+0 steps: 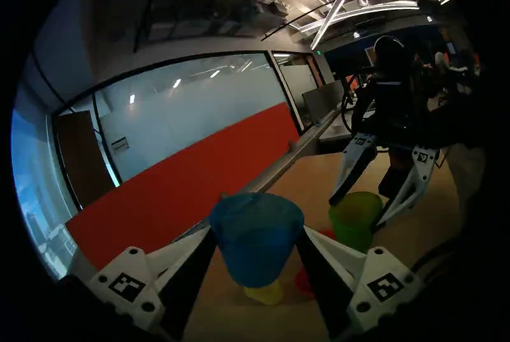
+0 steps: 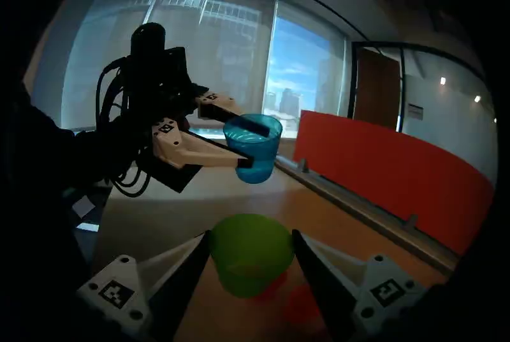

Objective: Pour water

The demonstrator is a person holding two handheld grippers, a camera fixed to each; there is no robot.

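Blue cup [image 1: 257, 240] is closest, pinched on both sides by the left gripper [image 1: 257, 232]. Below it, on the wooden table [image 1: 421, 227], are a yellow cup [image 1: 264, 292] and a red cup [image 1: 305, 281]. Farther off, the right gripper [image 1: 357, 212] holds a green cup [image 1: 355, 219] between its two fingers. From the right gripper view the blue cup hangs in the air, upright, above and behind the green cup. I cannot tell if either cup has water.

blue cup [image 1: 256, 240]: translucent plastic, smooth | green cup [image 2: 250, 262]: translucent plastic | table [image 1: 312, 179]: light wood, matt
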